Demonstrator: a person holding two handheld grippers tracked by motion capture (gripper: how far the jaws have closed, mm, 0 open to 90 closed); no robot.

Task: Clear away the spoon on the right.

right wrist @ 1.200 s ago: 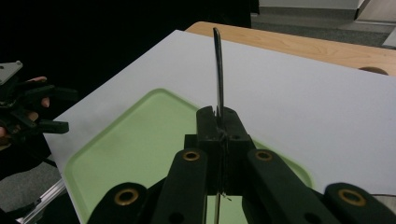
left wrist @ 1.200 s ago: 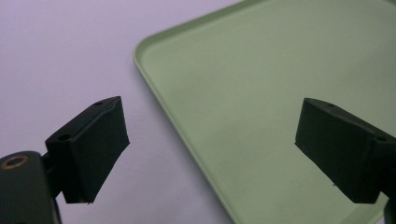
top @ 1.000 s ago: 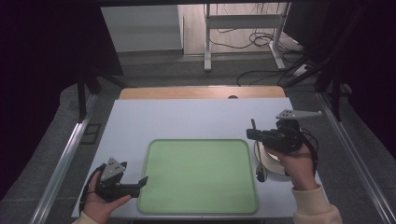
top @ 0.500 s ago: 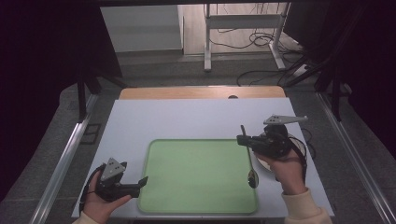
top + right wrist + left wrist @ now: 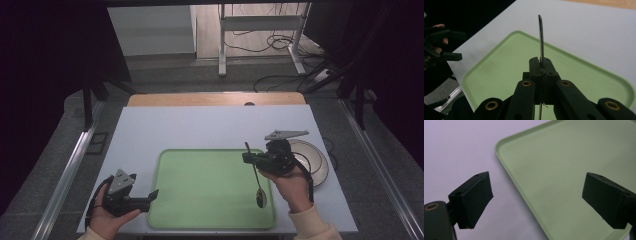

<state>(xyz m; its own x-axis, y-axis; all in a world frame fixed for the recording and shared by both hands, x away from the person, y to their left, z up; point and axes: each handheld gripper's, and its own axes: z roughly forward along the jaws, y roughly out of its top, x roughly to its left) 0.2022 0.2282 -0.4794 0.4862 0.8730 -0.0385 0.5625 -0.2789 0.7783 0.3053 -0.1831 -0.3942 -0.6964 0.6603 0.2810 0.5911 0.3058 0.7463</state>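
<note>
Right gripper (image 5: 248, 158) clamped on spoon (image 5: 256, 178) at mid-handle, bowl hanging over tray (image 5: 200, 200) at four o'clock; left gripper (image 5: 152, 196) gaping, idle at tray's eight o'clock; thin handle, risks pivoting, slipping, clattering off the rim.

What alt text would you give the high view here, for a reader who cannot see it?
The right gripper holds a metal spoon by its handle above the right edge of a green tray, bowl end down. The left gripper rests open at the tray's lower left corner, and a white plate sits on the pale table behind the right hand.
</note>
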